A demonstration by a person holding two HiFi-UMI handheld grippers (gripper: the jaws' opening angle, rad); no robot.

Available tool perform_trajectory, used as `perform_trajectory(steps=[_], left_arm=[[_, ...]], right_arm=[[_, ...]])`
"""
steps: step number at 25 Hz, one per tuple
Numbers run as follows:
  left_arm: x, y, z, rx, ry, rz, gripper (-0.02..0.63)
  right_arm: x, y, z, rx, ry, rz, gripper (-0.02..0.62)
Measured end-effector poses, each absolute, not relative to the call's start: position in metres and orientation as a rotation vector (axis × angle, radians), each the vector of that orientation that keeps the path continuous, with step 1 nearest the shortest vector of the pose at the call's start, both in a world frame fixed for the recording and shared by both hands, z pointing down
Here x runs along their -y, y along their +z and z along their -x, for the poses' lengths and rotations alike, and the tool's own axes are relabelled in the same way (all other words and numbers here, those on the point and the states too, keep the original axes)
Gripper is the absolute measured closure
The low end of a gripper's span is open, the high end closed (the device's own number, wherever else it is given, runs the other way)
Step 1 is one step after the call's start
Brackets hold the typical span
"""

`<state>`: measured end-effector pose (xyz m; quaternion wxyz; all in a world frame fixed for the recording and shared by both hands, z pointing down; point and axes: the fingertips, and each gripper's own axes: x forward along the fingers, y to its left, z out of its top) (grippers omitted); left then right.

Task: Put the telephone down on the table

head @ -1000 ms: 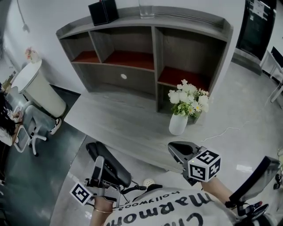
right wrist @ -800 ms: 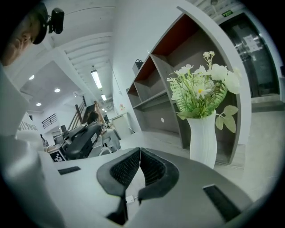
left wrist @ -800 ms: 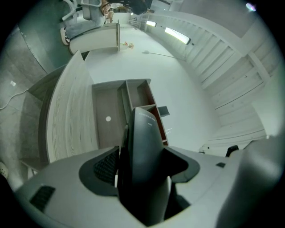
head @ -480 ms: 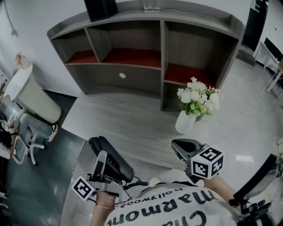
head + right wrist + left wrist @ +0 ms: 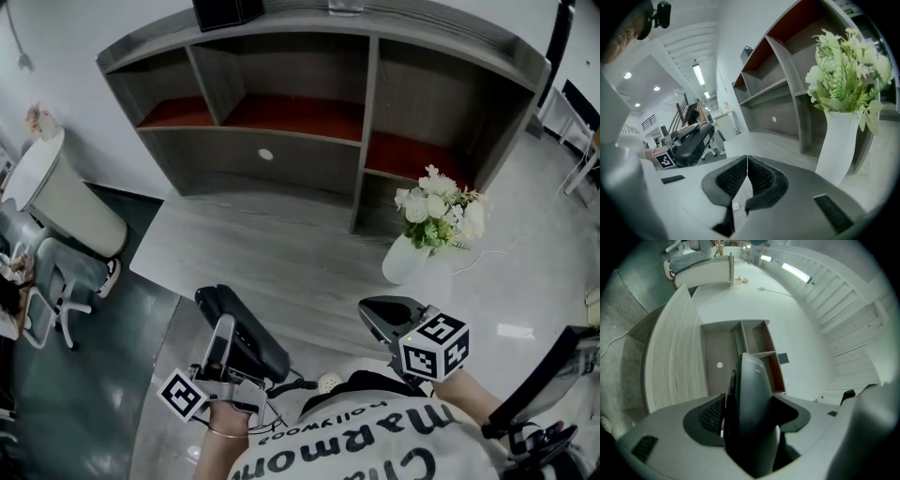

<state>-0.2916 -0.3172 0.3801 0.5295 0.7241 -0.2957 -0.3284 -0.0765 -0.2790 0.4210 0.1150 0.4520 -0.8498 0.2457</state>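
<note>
The telephone [image 5: 251,339] is a black handset, and my left gripper [image 5: 232,330] is shut on it at the lower left of the head view, just over the near-left edge of the grey wooden table [image 5: 272,246]. In the left gripper view the telephone [image 5: 751,418] stands on edge between the jaws of the left gripper [image 5: 749,414] and hides the gap. My right gripper [image 5: 382,315] hangs over the table's near edge, shut and empty. In the right gripper view the pads of the right gripper [image 5: 747,177] meet, and the telephone [image 5: 693,140] shows at the left.
A white vase of flowers [image 5: 424,230] stands on the table's right, close to my right gripper. A grey shelf unit [image 5: 356,112] with red-lined compartments closes off the table's back. A white round table [image 5: 58,192] and a chair [image 5: 58,281] stand on the floor at the left.
Both grippers have moved a little forward toward the table's near edge, the telephone still in the left one. The head view has shifted, so shelf and vase sit further right.
</note>
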Motion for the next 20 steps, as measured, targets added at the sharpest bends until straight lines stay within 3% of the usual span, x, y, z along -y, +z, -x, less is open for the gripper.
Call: perform_trajectory(steps=[20], left_arm=[[0.361,0.43,0.251,0.805,-0.643,-1.659,0.298]], right_arm=[[0.298,0.435,0.042,2.46,0.812,-1.263,0.583]])
